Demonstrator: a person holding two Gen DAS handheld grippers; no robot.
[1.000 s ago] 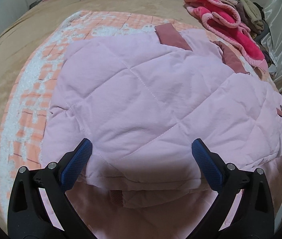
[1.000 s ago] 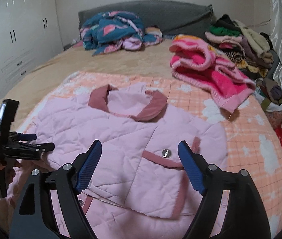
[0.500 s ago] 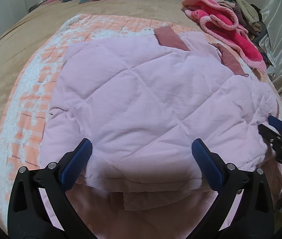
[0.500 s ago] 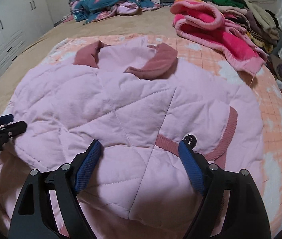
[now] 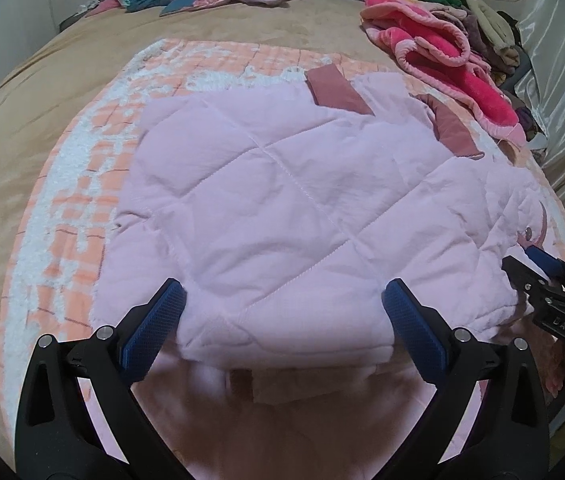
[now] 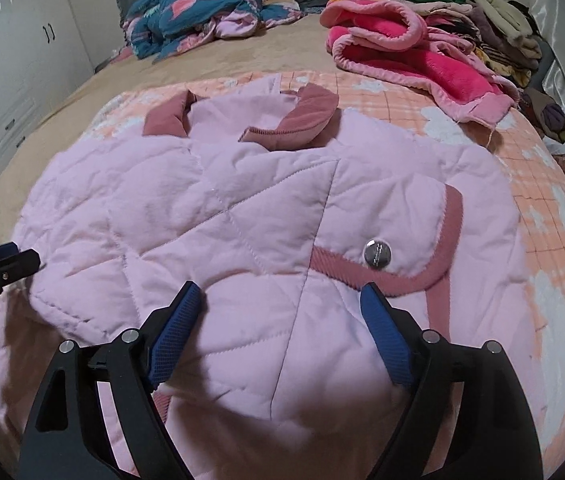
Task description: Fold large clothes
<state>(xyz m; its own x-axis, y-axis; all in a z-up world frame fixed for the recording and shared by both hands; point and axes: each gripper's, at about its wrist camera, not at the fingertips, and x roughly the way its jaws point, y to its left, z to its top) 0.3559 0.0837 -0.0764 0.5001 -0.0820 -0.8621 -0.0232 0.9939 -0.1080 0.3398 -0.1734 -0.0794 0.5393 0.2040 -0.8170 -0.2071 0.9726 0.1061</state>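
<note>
Left hand-held gripper: blue textured pads spread wide, gripping nothing, poised over the near folded edge of the pale pink quilted jacket. Whether the pads touch the fabric cannot be told.

Right hand-held gripper: pads equally wide apart, nothing between them, over the jacket's front panel. In the left wrist view its black body shows white lettering, apparently "DAS".

Jacket lies spread on an orange-and-white checked fleece blanket on the tan-covered bed. Diamond stitching, puffy fill. Dusty-rose ribbed collar; matching trim edges a pocket flap bearing a round silver snap button.

Beyond: hot-pink plush garment, teal patterned bundle of bedding.
</note>
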